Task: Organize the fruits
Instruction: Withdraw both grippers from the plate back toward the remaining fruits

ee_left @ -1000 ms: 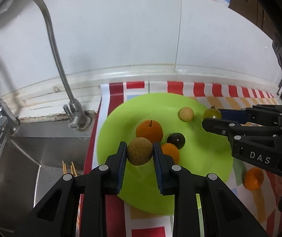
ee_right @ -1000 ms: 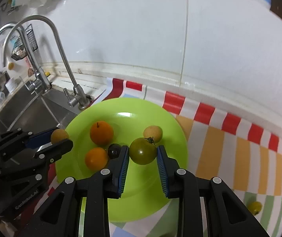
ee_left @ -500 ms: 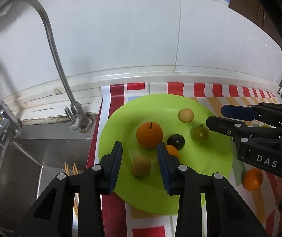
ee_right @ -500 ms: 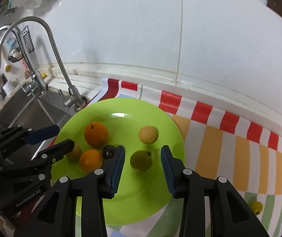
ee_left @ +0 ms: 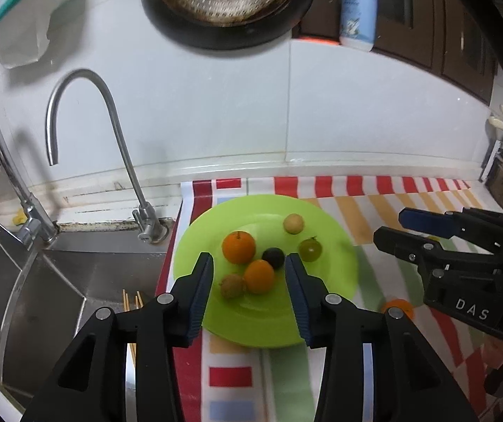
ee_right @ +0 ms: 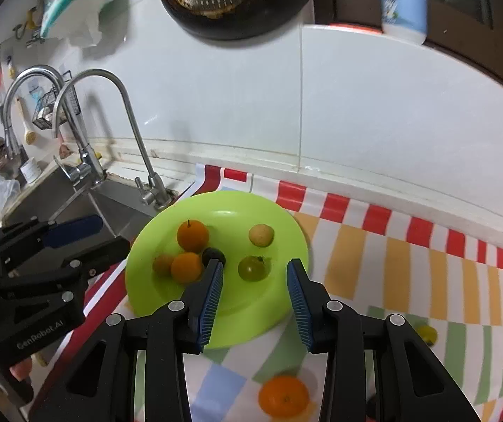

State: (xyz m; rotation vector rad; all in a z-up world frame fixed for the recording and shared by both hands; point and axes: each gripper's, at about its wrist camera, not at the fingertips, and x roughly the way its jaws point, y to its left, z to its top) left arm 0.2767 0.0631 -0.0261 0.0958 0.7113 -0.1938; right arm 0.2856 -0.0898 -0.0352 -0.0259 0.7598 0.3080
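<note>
Left gripper (ee_left: 249,274) hangs above the green plate (ee_left: 336,246) with its jaws opening and nothing between them — six fruits already lie there, the brown one (ee_left: 232,285) touching an orange (ee_left: 259,276). From the right wrist, the right gripper (ee_right: 255,283) stands parted and empty over the green tomato (ee_right: 252,268), while an orange on the cloth (ee_right: 283,400) and a small yellow fruit (ee_right: 426,334) wait off the plate, so the job looks mostly done.

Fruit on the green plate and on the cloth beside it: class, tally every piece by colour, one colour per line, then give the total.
Orange: 3, two on the plate, one on the cloth
Green: 1
Dark: 1
Pale yellow: 1
Brown: 1
Yellow: 1, on the cloth
Total: 8
</note>
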